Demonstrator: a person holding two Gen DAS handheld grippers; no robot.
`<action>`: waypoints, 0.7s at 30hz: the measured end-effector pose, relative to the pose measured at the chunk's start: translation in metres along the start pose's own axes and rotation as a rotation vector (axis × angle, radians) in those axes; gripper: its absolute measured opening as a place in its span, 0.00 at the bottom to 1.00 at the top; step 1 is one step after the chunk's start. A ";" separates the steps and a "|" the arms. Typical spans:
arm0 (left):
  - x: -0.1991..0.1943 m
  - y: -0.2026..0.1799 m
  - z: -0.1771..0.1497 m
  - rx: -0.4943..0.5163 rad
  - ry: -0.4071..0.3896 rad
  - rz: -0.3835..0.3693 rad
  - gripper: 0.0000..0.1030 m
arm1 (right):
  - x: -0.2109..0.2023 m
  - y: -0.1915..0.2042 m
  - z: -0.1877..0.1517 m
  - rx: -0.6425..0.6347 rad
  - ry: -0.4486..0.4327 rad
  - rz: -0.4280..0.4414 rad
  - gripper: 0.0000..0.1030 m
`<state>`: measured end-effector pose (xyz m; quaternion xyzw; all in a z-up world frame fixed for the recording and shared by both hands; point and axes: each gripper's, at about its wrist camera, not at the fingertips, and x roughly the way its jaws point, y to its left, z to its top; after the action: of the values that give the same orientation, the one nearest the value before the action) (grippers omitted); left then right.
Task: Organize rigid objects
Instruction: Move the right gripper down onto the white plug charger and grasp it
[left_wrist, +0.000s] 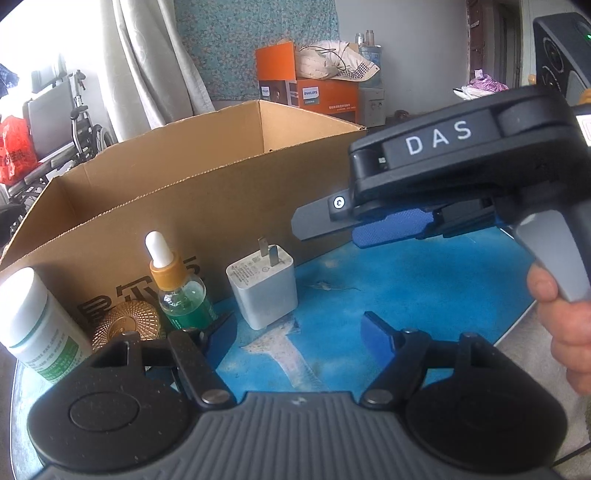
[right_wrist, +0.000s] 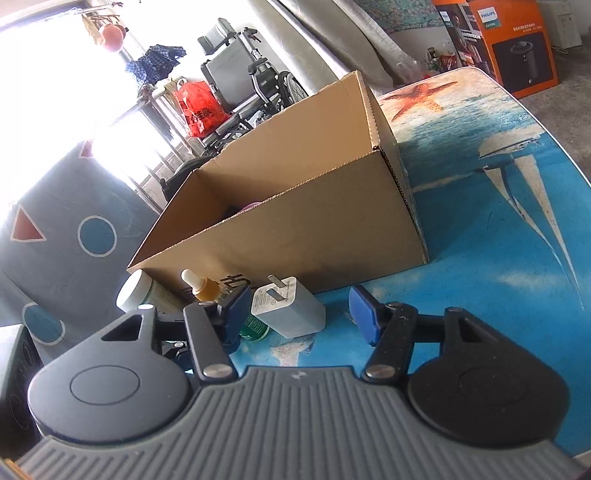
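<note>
- Cardboard box (right_wrist: 295, 206), open at the top, stands on the blue sea-print table (right_wrist: 498, 236); something pink shows dimly inside it, too hidden to name.
- Along the box's near wall stands a row of small things: a white pill bottle (left_wrist: 35, 325), a gold patterned round piece (left_wrist: 127, 323), a green dropper bottle (left_wrist: 181, 288) with a white bulb, and a white plug charger (left_wrist: 264, 288) with its prongs up.
- Left gripper (left_wrist: 295, 332) hovers low over the table with its jaws apart and nothing between the pads. The charger stands just ahead of the gap, towards the left finger; the dropper bottle is right behind that left fingertip.
- Right gripper (right_wrist: 295, 314) also has its jaws apart. The charger (right_wrist: 288, 308) stands in the gap, close beside the left pad and well clear of the right one; neither pad presses on it as far as can be seen.
- From the left wrist, the right gripper's (left_wrist: 321, 225) blue pads hang above the table to the charger's right, and a hand (left_wrist: 565, 332) grips its handle.
</note>
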<state>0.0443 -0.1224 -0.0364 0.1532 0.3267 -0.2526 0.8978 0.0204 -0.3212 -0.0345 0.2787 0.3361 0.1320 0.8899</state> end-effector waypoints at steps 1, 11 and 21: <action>0.003 -0.001 0.001 0.003 0.001 0.007 0.73 | 0.003 -0.003 0.002 0.018 0.001 0.007 0.50; 0.027 -0.004 0.008 -0.005 0.033 0.049 0.73 | 0.038 -0.029 0.011 0.120 0.064 0.050 0.33; 0.031 0.000 0.010 -0.047 0.027 0.016 0.71 | 0.058 -0.044 0.014 0.192 0.112 0.099 0.30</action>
<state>0.0697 -0.1380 -0.0494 0.1381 0.3432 -0.2355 0.8987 0.0749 -0.3384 -0.0820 0.3711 0.3822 0.1582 0.8314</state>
